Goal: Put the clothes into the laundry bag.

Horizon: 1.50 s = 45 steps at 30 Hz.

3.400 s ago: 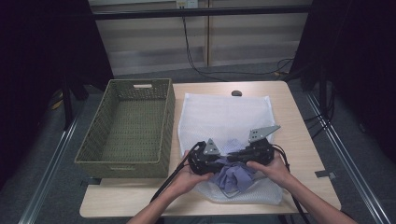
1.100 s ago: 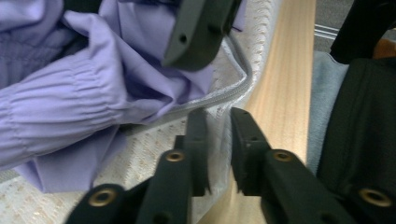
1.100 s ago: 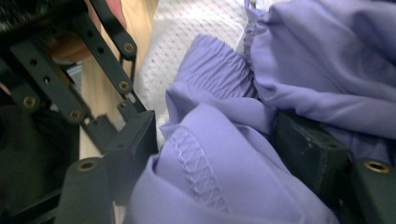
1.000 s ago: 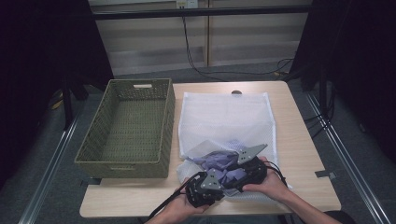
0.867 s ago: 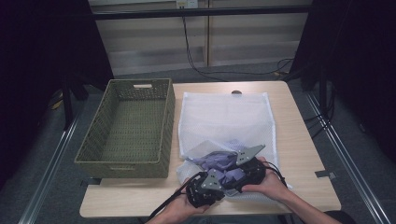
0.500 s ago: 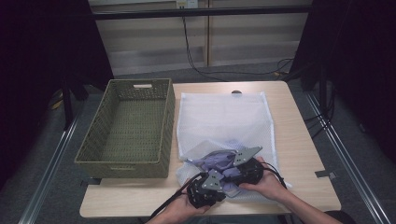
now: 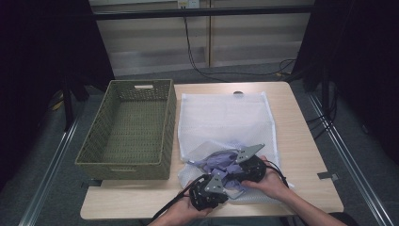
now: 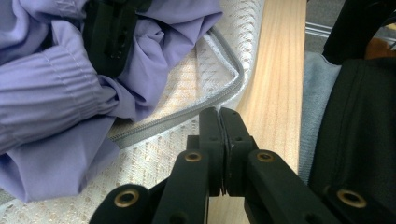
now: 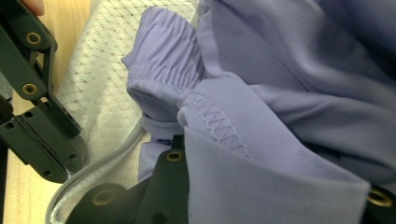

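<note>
Wooden table (image 7: 310,155) carries a woven basket (image 7: 127,129) at its left side and, just beside it, a white mesh laundry bag (image 7: 221,117) lying flat, with a crumpled purple garment (image 7: 214,162) at the bag's near, open end, partly out of the zippered mouth. The right gripper (image 7: 247,167) sits on the garment, its jaws having just been closing, purple cloth draped between and over them in the right gripper view (image 9: 261,186), so it grips the garment. The left gripper (image 8: 219,135) is at the near table edge, jaws pressed fully together on the bag's mesh edge just beside the grey zipper (image 8: 187,114).
</note>
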Available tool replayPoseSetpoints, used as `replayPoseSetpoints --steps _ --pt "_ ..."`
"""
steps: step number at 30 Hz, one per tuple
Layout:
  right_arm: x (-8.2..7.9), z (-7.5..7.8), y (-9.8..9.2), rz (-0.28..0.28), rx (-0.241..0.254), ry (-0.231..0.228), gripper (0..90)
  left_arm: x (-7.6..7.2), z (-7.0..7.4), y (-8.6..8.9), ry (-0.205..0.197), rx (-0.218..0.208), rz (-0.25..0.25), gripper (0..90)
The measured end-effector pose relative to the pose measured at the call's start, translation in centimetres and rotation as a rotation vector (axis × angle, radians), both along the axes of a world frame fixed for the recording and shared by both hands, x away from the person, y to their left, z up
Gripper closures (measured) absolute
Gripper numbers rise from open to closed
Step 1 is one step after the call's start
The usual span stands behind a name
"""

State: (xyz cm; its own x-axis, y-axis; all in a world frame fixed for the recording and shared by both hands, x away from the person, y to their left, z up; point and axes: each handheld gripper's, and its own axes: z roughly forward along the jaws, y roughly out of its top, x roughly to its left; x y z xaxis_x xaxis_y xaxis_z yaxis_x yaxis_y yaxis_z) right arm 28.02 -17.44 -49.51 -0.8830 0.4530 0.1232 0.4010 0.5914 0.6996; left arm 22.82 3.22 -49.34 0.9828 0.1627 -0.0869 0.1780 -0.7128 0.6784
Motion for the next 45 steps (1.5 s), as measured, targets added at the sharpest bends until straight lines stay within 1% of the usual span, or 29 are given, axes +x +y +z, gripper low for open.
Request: replayPoseSetpoints --steps 1,2,4,5,8,11,12,13,15,16,18,19,21,22,27,28,30,31,32,34,35,36,37,38,39,40,42,43,45 --pt "0.0 0.0 0.0 -0.004 -0.002 0.002 78.3 0.1 0.0 0.0 0.005 -0.002 -0.003 89.0" --pt "0.1 0.1 0.0 -0.007 -0.003 0.0 78.3 0.1 0.1 0.0 0.004 0.009 -0.007 89.0" --pt "0.3 0.0 -0.2 -0.012 -0.001 -0.008 78.3 0.1 0.1 0.0 0.005 0.013 -0.005 89.0" --pt "0.4 0.1 -0.2 -0.022 0.001 0.002 78.3 0.1 0.0 0.0 0.007 0.004 -0.005 89.0" --pt "0.6 0.1 -0.3 -0.03 -0.008 -0.014 78.2 0.1 0.0 0.0 0.011 -0.001 -0.005 88.9" --pt "0.7 0.2 -0.5 -0.044 -0.011 -0.016 78.2 0.1 0.0 0.0 0.01 -0.002 -0.004 89.0" --pt "0.8 0.2 -0.6 -0.042 -0.011 -0.019 78.2 0.2 0.1 0.0 0.007 0.014 -0.005 88.9" --pt "0.9 0.2 -0.7 -0.051 -0.01 -0.018 78.1 0.2 0.1 0.1 0.011 0.015 -0.003 88.9" --pt "1.2 0.2 -1.0 -0.063 -0.012 -0.02 77.8 0.2 -0.1 0.0 0.017 -0.009 0.001 88.9" --pt "1.4 0.1 -1.0 -0.068 -0.008 -0.019 77.8 0.2 0.1 -0.1 0.014 0.012 0.004 88.9" --pt "1.8 0.1 -1.2 -0.086 -0.01 -0.025 77.8 0.3 0.0 -0.2 0.016 0.008 0.001 88.9" --pt "2.0 0.1 -1.3 -0.085 -0.01 -0.026 77.8 0.3 -0.1 -0.2 0.017 -0.012 0.002 88.9" --pt "2.1 0.1 -1.5 -0.096 -0.014 -0.027 77.8 0.3 -0.1 -0.2 0.019 -0.02 0.001 88.9" --pt "2.2 0.1 -1.6 -0.104 -0.014 -0.029 77.7 0.3 -0.1 -0.2 0.017 -0.013 0.002 88.8" --pt "2.4 0.1 -1.9 -0.115 -0.012 -0.038 77.3 0.3 -0.2 -0.2 0.016 -0.024 0.0 88.8" --pt "2.4 0.1 -1.9 -0.117 -0.014 -0.039 77.3 0.4 -0.1 -0.2 0.019 -0.01 -0.006 88.8" --pt "2.5 0.1 -2.1 -0.129 -0.02 -0.044 77.2 0.5 0.0 -0.1 0.026 -0.001 -0.009 88.8" --pt "2.5 0.1 -2.1 -0.129 -0.021 -0.05 77.1 0.5 -0.2 -0.1 0.028 -0.02 -0.004 88.8" --pt "2.7 0.0 -2.2 -0.138 -0.019 -0.047 77.0 0.5 0.0 -0.1 0.029 -0.004 -0.005 88.9" --pt "3.1 0.1 -2.3 -0.143 -0.021 -0.042 77.0 0.5 0.0 -0.1 0.03 -0.001 -0.005 88.9" --pt "3.3 0.0 -2.2 -0.149 -0.017 -0.047 76.8 0.5 -0.1 -0.1 0.029 -0.008 -0.003 88.8" --pt "3.5 0.1 -2.3 -0.156 -0.026 -0.045 76.7 0.5 0.0 -0.1 0.029 -0.001 -0.007 88.9" --pt "3.8 0.0 -2.3 -0.158 -0.015 -0.04 76.7 0.5 -0.1 -0.1 0.029 -0.006 -0.007 88.9" --pt "4.0 0.0 -2.4 -0.163 -0.008 -0.037 76.7 0.5 -0.2 -0.1 0.032 -0.027 -0.001 88.9" --pt "4.1 0.0 -2.4 -0.166 -0.007 -0.038 76.7 0.5 -0.2 -0.1 0.033 -0.022 -0.005 88.9" --pt "4.2 0.0 -2.4 -0.168 -0.006 -0.033 76.5 0.5 -0.2 -0.1 0.035 -0.025 -0.004 88.9" --pt "4.2 0.1 -2.4 -0.167 -0.015 -0.041 75.5 0.6 -0.2 -0.1 0.038 -0.031 -0.009 88.9" --pt "4.2 0.2 -2.3 -0.169 -0.022 -0.05 75.2 0.6 -0.2 -0.1 0.038 -0.03 -0.01 88.9" --pt "4.5 0.2 -2.2 -0.173 -0.025 -0.05 74.5 0.7 -0.1 0.0 0.033 -0.003 -0.015 88.9"
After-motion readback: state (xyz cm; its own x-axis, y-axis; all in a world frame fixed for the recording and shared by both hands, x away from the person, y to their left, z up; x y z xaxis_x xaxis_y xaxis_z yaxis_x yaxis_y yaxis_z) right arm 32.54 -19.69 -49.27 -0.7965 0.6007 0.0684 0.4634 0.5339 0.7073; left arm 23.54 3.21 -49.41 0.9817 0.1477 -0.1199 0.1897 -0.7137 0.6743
